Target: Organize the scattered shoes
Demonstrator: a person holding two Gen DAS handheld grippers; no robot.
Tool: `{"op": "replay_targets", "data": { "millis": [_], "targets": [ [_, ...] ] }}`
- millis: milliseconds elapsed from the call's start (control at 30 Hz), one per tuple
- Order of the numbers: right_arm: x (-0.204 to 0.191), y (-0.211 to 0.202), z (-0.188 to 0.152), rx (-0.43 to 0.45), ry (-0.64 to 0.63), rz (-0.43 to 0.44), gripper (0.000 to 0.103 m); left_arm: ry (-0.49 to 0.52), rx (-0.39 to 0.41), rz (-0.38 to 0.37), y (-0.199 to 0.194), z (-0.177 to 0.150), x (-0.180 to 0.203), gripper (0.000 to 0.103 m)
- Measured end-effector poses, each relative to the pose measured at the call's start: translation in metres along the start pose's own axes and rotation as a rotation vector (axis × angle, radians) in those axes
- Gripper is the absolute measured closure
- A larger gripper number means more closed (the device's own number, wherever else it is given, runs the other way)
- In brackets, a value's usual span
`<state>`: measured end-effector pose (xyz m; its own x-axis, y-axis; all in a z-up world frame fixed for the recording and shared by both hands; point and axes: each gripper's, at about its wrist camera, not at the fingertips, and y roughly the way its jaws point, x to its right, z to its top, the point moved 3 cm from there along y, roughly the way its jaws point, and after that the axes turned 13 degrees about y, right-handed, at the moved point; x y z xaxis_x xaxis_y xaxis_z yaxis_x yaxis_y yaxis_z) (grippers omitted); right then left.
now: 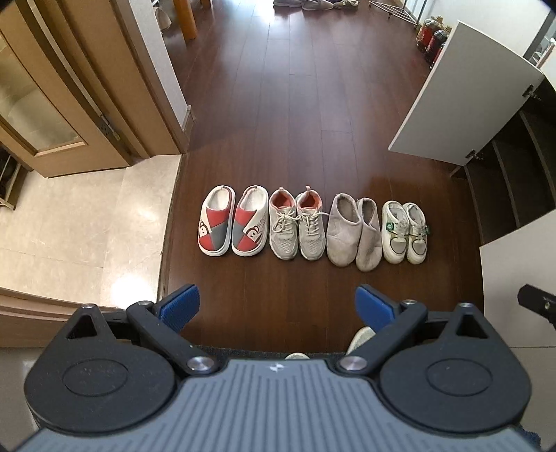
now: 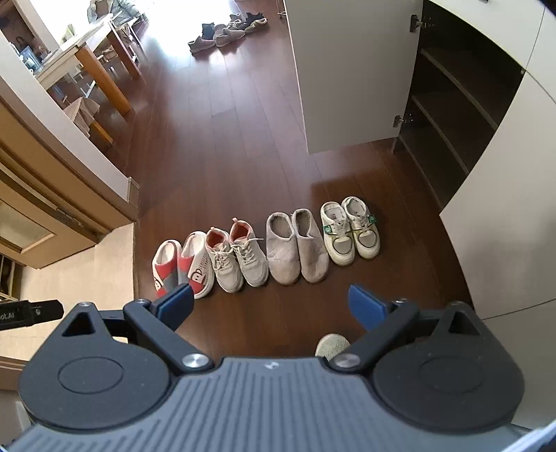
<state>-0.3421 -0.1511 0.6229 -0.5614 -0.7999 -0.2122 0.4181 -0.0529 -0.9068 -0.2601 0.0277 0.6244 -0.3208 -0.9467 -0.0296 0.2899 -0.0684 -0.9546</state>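
Four pairs of shoes in a row on the wood floor, both grippers held above and short of them.

Nearest, the left gripper (image 1: pixel 277 306) and right gripper (image 2: pixel 271 307) hang spread wide, holding nothing. Beyond them lies the row: slippers (image 1: pixel 232 220) farthest from the cabinet (image 1: pixel 514 174), then sneakers (image 1: pixel 297 226), grey slip-ons (image 1: pixel 352 231), and white shoes (image 1: pixel 405 231) nearest its open door. More shoes (image 2: pixel 226 31) lie far behind.

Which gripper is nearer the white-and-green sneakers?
Right, by a small margin. The right gripper hangs back-left of the white-and-green sneakers; the left gripper sits farther left. Both open.
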Motion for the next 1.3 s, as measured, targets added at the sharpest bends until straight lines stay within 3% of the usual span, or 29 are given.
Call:
{"op": "replay_targets", "data": {
  "millis": [400,767,933,1067,1300],
  "targets": [
    [0.010,0.002,-0.010,-0.038,-0.040,-0.028,0.008,0.058,-0.022,-0.002,0.006,-0.003,0.023,0.005],
    [0.049,0.022,0.011,-0.087,-0.021,-0.049,0.008,0.113,-0.039,0.028,0.012,0.012,0.064,0.005],
    [0.073,0.024,0.026,-0.094,-0.031,-0.015,0.008,0.082,-0.007,0.037,0.013,0.020,0.088,0.005],
    [0.093,0.024,0.039,-0.050,-0.081,0.022,0.008,0.040,0.034,0.035,0.017,0.021,0.100,0.005],
    [0.111,0.044,0.053,-0.095,-0.119,0.000,0.008,-0.026,-0.018,0.019,0.047,0.011,0.096,0.005]
  ]
}}
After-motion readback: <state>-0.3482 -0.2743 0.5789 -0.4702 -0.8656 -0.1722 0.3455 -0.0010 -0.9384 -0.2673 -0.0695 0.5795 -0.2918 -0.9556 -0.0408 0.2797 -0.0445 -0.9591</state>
